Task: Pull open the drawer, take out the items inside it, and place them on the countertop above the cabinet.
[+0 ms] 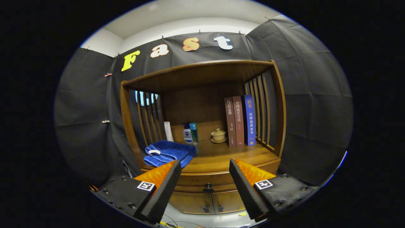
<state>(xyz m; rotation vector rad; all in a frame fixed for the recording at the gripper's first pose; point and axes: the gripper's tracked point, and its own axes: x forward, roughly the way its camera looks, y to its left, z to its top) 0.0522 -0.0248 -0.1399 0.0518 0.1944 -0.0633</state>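
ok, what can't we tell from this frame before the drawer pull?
- Contents of the wooden drawer: its front is closed, nothing inside visible in the gripper view.
- Near corner of the folded blue towel: covered by one orange-backed finger of the open gripper.
- White upright item beside the slats: too small to identify.
- Lower cabinet doors: partly behind both fingers.

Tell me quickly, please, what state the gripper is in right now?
Gripper: open and holding nothing, its fingers spread apart in front of the wooden cabinet, with the closed drawer's knob just ahead, between them.
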